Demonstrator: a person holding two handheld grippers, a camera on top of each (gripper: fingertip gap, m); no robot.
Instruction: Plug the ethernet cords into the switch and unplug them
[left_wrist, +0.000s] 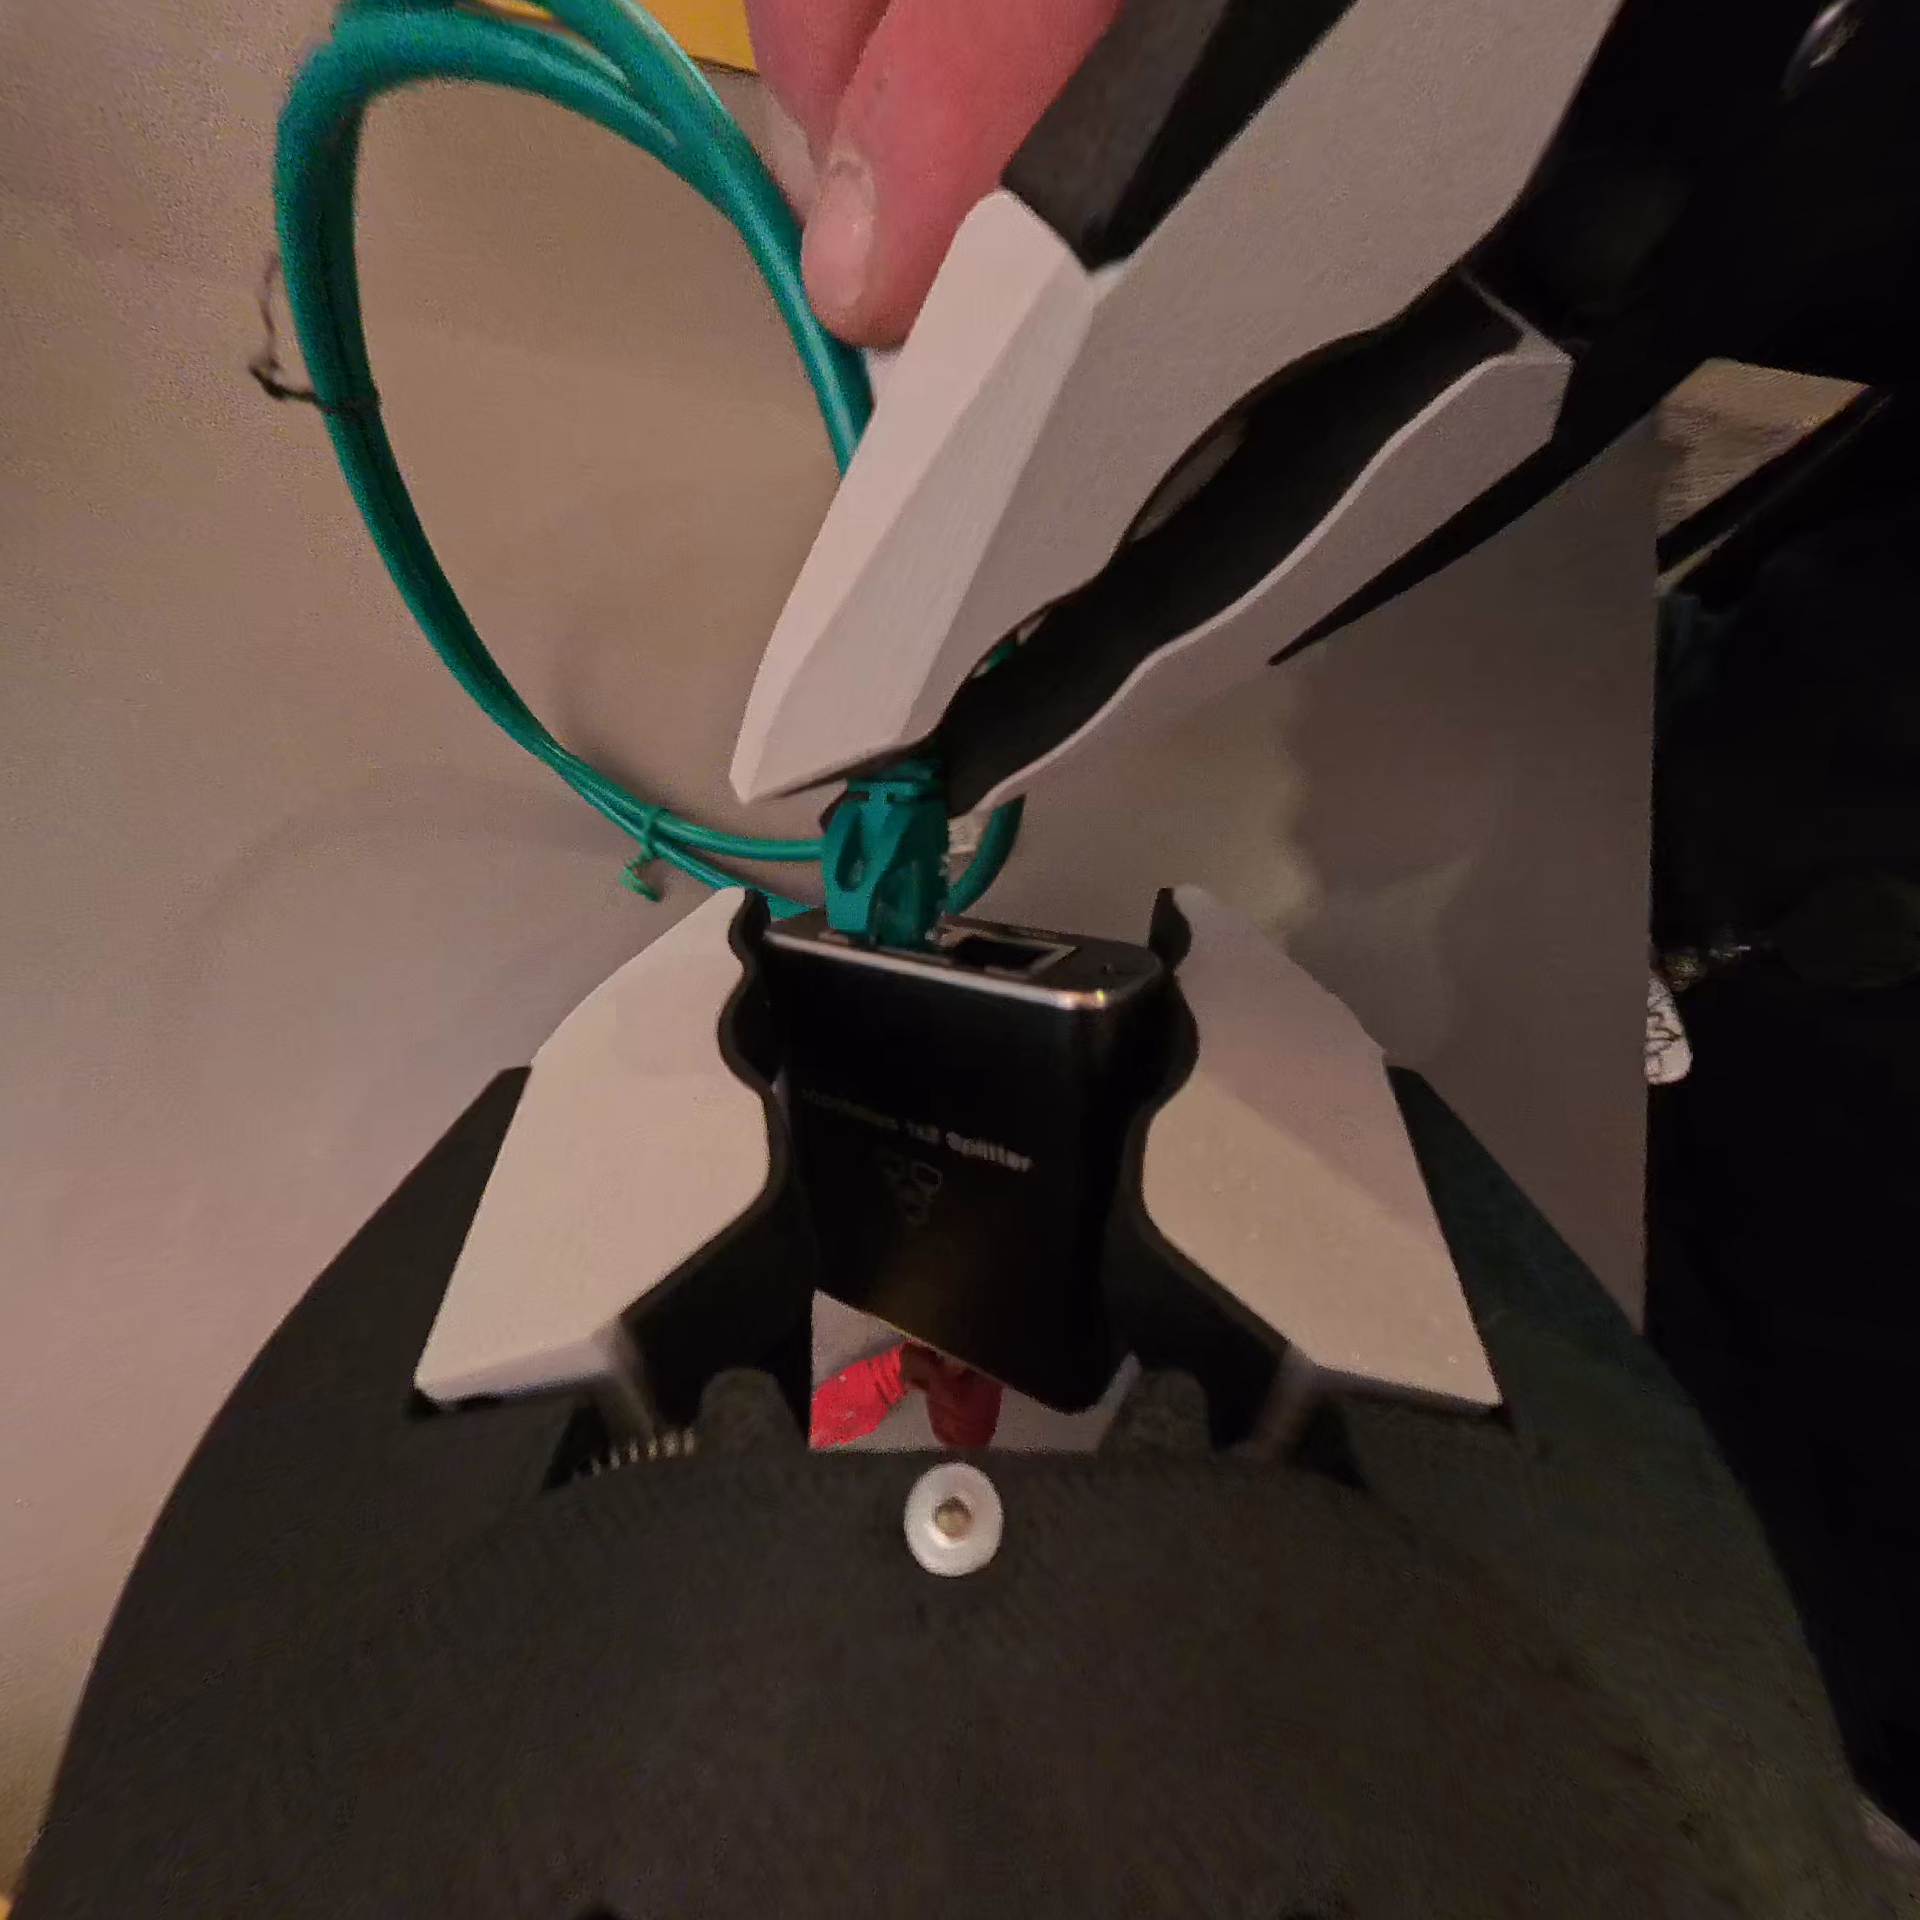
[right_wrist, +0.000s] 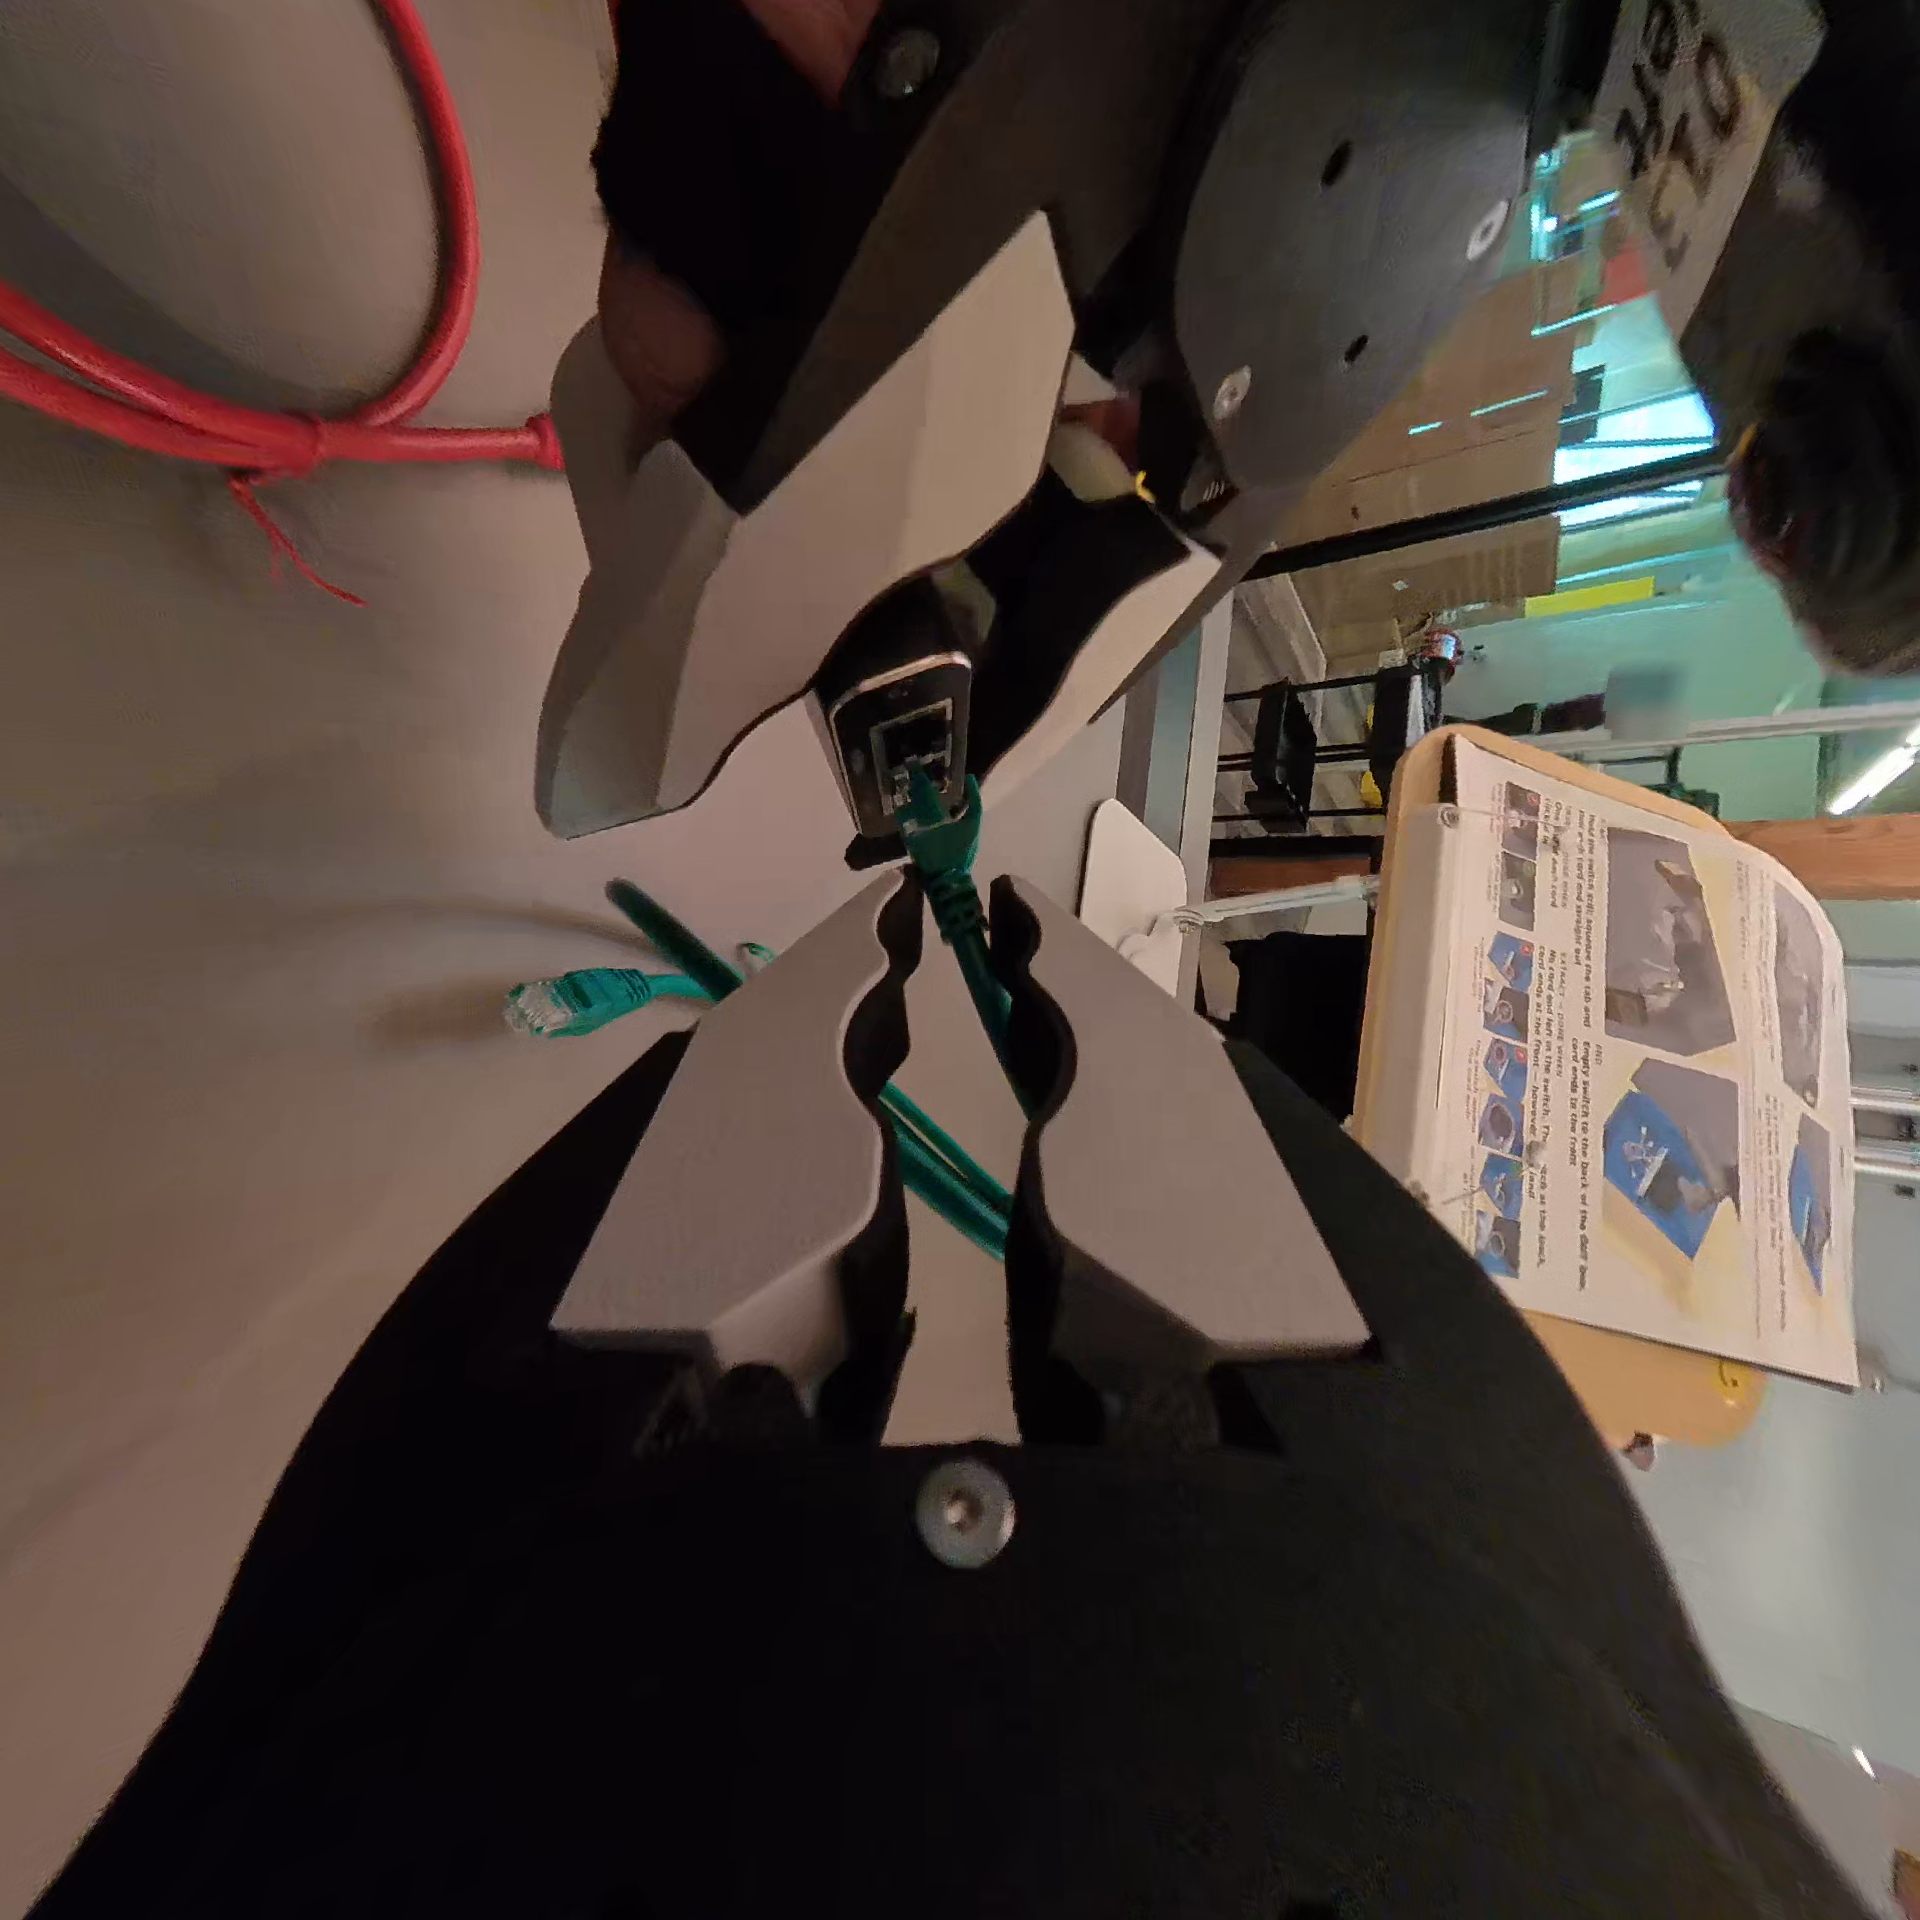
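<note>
My left gripper (left_wrist: 956, 925) is shut on the black switch (left_wrist: 966, 1132) and holds it with its ports facing away. The green ethernet plug (left_wrist: 883, 873) sits at the switch's left port; the port beside it (left_wrist: 1006, 951) is empty. My right gripper (left_wrist: 883, 790) comes down from the upper right, shut on the green cord just behind the plug. In the right wrist view my right gripper (right_wrist: 951, 899) has the green cord (right_wrist: 966, 935) between its fingers, the plug (right_wrist: 935, 821) entering the switch (right_wrist: 904, 727). A red plug (left_wrist: 904, 1392) shows below the switch's back end.
The green cord loops to the upper left (left_wrist: 343, 416); its other plug (right_wrist: 551, 1003) lies on the pale table (right_wrist: 260, 1143). A bundled red cord (right_wrist: 312, 436) runs behind my left gripper (right_wrist: 831, 769). A printed sheet on a board (right_wrist: 1610, 1039) stands past the table edge. A finger (left_wrist: 883, 156) rests on the right gripper. Some 4 cm of space lies between my two pairs of fingers.
</note>
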